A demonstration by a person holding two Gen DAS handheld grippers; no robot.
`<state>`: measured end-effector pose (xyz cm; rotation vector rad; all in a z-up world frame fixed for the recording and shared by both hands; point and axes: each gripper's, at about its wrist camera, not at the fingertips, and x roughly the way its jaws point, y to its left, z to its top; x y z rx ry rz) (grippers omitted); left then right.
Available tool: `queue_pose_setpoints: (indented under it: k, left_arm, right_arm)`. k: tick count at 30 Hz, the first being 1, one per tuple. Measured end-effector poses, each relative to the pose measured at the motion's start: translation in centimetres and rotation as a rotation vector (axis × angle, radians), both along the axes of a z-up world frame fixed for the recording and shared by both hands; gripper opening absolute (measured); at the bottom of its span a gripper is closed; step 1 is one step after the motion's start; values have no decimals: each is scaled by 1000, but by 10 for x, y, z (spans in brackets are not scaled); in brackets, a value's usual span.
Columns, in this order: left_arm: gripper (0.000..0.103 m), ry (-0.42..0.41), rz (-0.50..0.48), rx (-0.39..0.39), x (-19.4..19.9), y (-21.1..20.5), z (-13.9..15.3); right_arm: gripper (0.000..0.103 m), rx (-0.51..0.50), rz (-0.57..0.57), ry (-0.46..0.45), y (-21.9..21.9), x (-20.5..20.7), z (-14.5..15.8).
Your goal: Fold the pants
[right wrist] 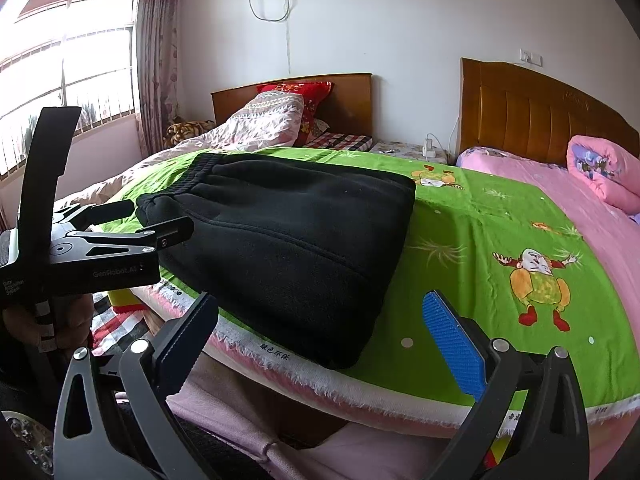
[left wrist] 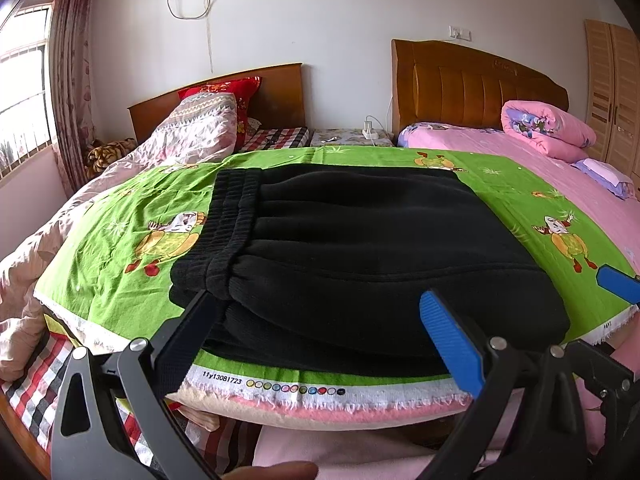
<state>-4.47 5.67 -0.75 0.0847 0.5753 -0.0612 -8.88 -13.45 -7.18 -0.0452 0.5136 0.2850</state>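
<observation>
Folded black pants [left wrist: 340,240] [right wrist: 288,232] lie in a thick stack on a green cartoon-print cloth [left wrist: 120,248] [right wrist: 480,240], with the ribbed waistband on the left. My left gripper [left wrist: 320,320] is open at the stack's near edge, its black finger touching the near waistband corner. The right wrist view shows the left gripper [right wrist: 160,216] from the side, its jaws apart around that corner. My right gripper [right wrist: 324,332] is open and holds nothing, hovering over the near right corner of the pants and the cloth's fringed edge. Its blue pad [left wrist: 620,284] shows at the far right.
The cloth covers a pink bed with a rolled pink quilt [left wrist: 548,128] [right wrist: 600,172] by a wooden headboard [left wrist: 480,80]. Another bed with a pale quilt [left wrist: 180,140] stands on the left. A nightstand with a power strip [left wrist: 368,134] sits between them. A hand [left wrist: 280,472] shows below.
</observation>
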Motion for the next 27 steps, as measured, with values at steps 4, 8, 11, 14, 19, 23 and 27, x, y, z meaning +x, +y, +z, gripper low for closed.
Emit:
queue_pose_setpoints:
  k: [4,8,11,14,19,23,27]
  left_arm:
    - [102,0,0,0,0,0,0]
    - [102,0,0,-1,0,0,0]
    - [102,0,1,0,0,0,0]
    - [102,2,-1,-1,0,0,0]
    - [102,3,-1,1,0,-1,-1]
    - [102,4,0,6,0,0,-1]
    - [102,1,6,19,0,-1,-1]
  right_arm:
    - [99,0,0,0,0,0,0]
    - [99,1,0,0,0,0,0]
    - [99,2,0,1,0,0,0]
    - [99,5,-2,2,1,0,-2]
    - [99,5,-2,4,1,0,-2]
    - [99,6,-2,5,2,0,-2]
    - [99,7,-3,5,3,0,-2]
